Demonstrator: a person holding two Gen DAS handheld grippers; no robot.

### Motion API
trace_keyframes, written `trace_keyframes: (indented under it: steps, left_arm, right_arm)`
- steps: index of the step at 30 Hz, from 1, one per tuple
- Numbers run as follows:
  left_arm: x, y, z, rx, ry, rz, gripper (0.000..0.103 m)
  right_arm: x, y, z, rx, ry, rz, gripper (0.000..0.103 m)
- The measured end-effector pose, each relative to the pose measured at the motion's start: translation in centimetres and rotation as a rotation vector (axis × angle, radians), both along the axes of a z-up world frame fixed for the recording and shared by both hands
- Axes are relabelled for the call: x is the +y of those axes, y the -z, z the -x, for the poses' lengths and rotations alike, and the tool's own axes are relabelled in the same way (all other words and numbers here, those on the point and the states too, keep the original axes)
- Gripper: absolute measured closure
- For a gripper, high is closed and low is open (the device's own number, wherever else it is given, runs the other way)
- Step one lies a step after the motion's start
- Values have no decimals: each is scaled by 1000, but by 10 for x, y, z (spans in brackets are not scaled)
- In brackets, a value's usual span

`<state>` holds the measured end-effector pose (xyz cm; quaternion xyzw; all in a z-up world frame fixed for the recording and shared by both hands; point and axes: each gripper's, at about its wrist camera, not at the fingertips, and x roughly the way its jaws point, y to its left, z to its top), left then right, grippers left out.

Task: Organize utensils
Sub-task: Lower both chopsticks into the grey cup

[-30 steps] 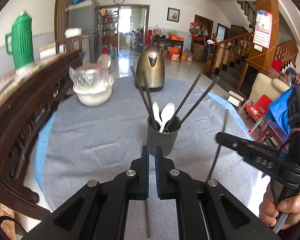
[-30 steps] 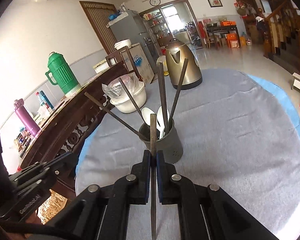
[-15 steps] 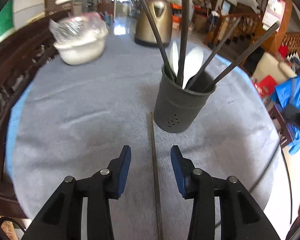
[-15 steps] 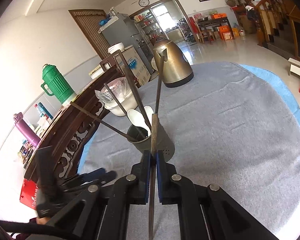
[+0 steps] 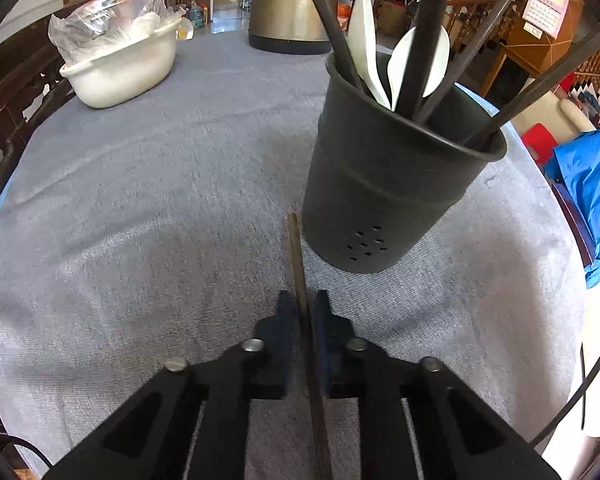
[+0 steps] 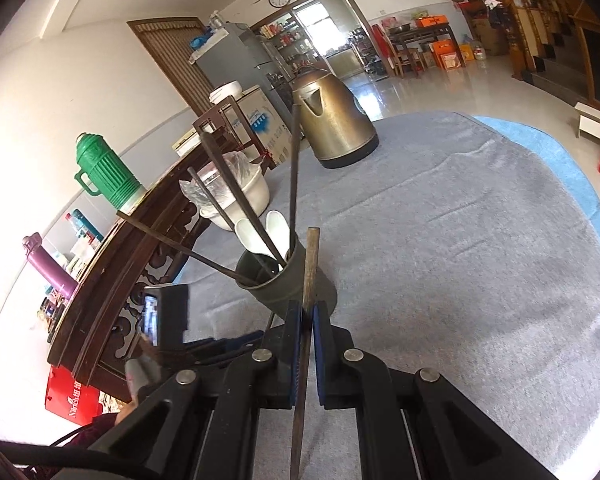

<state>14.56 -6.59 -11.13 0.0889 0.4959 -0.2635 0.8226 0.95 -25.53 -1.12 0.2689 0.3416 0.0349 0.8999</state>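
A dark perforated utensil holder [image 5: 380, 200] stands on the grey tablecloth, holding several dark chopsticks and two white spoons [image 5: 364, 40]. One brown chopstick [image 5: 296, 248] lies flat on the cloth just left of the holder's base. My left gripper [image 5: 302, 300] is low over it, its jaws closing with the pads pressing the stick's sides. In the right wrist view my right gripper [image 6: 306, 308] is shut on another chopstick [image 6: 311, 264], which points up in front of the holder [image 6: 284, 284].
A brass kettle [image 5: 288, 12] stands at the table's far side and a white bowl under plastic film [image 5: 120, 68] at the far left. A carved wooden bench [image 6: 112, 264] with a green thermos [image 6: 104, 172] runs along the table's left edge.
My left gripper dropped toward the cloth, opened around the lying chopstick, then closed on it. The right gripper kept its chopstick and shifted slightly, with the holder now right behind it.
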Motion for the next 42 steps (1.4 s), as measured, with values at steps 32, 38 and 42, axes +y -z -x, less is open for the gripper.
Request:
trace_keyframes:
  steps: [32,38,42]
  left_arm:
    - [27,-268,89,-628,-23,366,98]
    - [10,-259,71,-614,-62,333,97]
    - [2,-238,59,-579,-98,307,97]
  right_arm:
    - [40,-159,-1,-413,72,249,97]
    - [42,-171,-31,-429,105,289,97]
    - [44,-159,-51,-405,118,310,97]
